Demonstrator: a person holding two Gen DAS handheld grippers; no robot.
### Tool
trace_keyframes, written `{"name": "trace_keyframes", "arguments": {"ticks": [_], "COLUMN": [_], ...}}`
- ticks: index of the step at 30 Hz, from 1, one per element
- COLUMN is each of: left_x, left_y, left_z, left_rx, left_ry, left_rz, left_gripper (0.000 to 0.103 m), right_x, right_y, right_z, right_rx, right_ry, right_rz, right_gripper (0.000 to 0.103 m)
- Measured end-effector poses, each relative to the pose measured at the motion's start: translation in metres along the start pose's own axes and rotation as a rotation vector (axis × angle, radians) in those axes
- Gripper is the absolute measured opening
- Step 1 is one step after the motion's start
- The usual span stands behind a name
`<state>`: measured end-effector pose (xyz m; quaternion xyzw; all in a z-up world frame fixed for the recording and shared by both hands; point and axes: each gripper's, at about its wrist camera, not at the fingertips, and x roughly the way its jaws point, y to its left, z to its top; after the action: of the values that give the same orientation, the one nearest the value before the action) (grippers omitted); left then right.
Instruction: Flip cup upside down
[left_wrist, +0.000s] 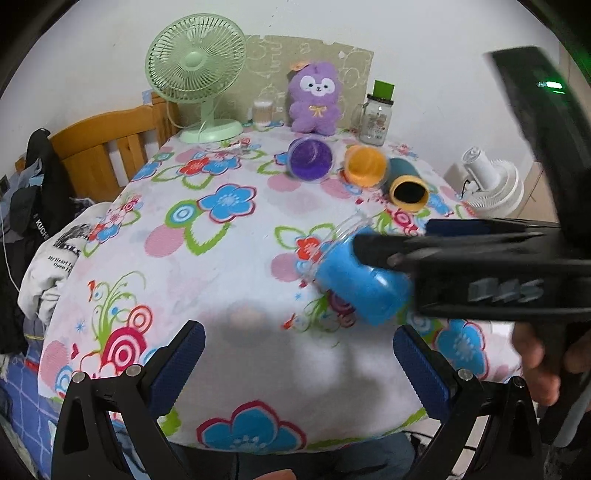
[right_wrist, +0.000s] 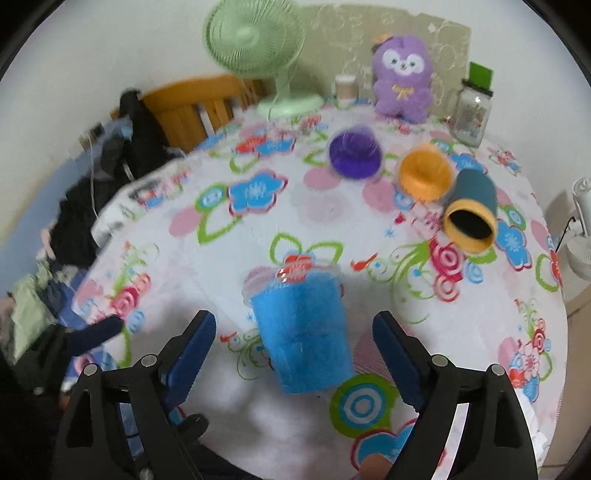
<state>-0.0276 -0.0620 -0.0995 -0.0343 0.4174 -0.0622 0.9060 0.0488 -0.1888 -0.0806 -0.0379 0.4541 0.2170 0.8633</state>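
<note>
A blue cup with a clear rim (right_wrist: 303, 328) lies on its side on the flowered tablecloth, mouth pointing away; it also shows in the left wrist view (left_wrist: 354, 273). My right gripper (right_wrist: 295, 343) is open, its blue-padded fingers on either side of the cup with a gap on each side. In the left wrist view the right gripper (left_wrist: 373, 243) comes in from the right over the cup. My left gripper (left_wrist: 299, 354) is open and empty above the near part of the table, left of the cup.
A purple cup (right_wrist: 354, 151), an orange cup (right_wrist: 424, 175) and a teal cup with a yellow rim (right_wrist: 471, 216) lie on their sides further back. A green fan (left_wrist: 195, 74), a purple plush toy (left_wrist: 314, 98) and a glass jar (left_wrist: 376, 114) stand at the back edge.
</note>
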Motion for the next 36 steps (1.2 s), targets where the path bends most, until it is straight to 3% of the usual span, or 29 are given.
{"name": "trace_keyframes", "arguments": {"ticks": [4,10,24,30,34,36], "left_x": [0.006,0.024,0.077,0.083,0.085,0.084], "left_y": [-0.016,-0.051,-0.067,-0.069,-0.069,-0.067], "left_z": [0.013,0.027,0.024,0.02,0.02,0.02], "left_rx": [-0.006,0.026,-0.044,-0.037,-0.033,-0.035], "left_ry": [-0.007,0.007,0.096,0.102,0.104,0.098], "left_rz": [-0.006,-0.033,-0.009,-0.004,-0.001,-0.008], "left_gripper": [0.103,0.103,0.102,0.09,0.076,0.075], "right_x": [-0.031,-0.047,-0.021,-0.016,-0.013,-0.012], "right_y": [-0.035,-0.082,-0.12,-0.126,-0.128,-0.128], "right_z": [-0.001,-0.015,-0.041,-0.042,-0.044,-0.045], "right_rx": [0.04,0.101,0.093,0.102,0.106,0.104], "right_ry": [-0.077,-0.103,-0.06,-0.054,-0.053,-0.049], "right_rz": [-0.026,-0.027,0.035,0.05,0.06,0.061], "right_gripper": [0.094,0.094,0.094,0.094,0.094,0.094]}}
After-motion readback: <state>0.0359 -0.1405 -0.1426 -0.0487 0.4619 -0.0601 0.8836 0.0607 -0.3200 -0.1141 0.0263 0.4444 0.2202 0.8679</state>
